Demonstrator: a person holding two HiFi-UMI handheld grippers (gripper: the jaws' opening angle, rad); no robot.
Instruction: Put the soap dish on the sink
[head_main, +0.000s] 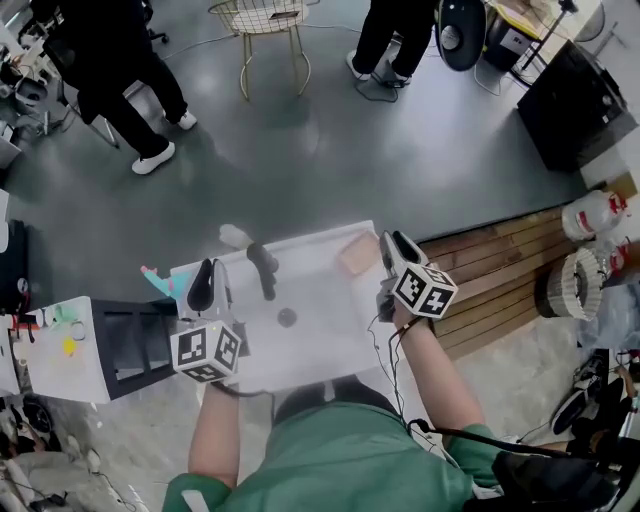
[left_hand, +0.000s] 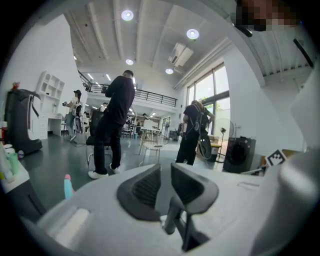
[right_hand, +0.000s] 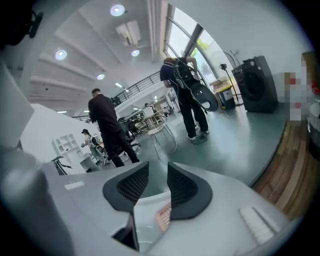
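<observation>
The white sink (head_main: 322, 345) lies right below me, with a black faucet (head_main: 262, 268) and a round drain (head_main: 287, 318). A pinkish soap dish (head_main: 357, 252) rests on the sink's far right corner. My right gripper (head_main: 396, 250) hovers just right of the dish, jaws slightly apart with nothing between them. In the right gripper view the dish (right_hand: 163, 216) shows below the right gripper (right_hand: 158, 172). My left gripper (head_main: 205, 285) hangs over the sink's left rim, shut and empty. In its own view, the left gripper (left_hand: 166, 172) points past the faucet (left_hand: 173, 220).
A white cabinet with a black shelf (head_main: 120, 345) stands left of the sink, a teal bottle (head_main: 160, 280) beside it. Wooden planks (head_main: 500, 270) lie to the right. A wire chair (head_main: 270, 25) and standing people (head_main: 125, 70) are farther off on the grey floor.
</observation>
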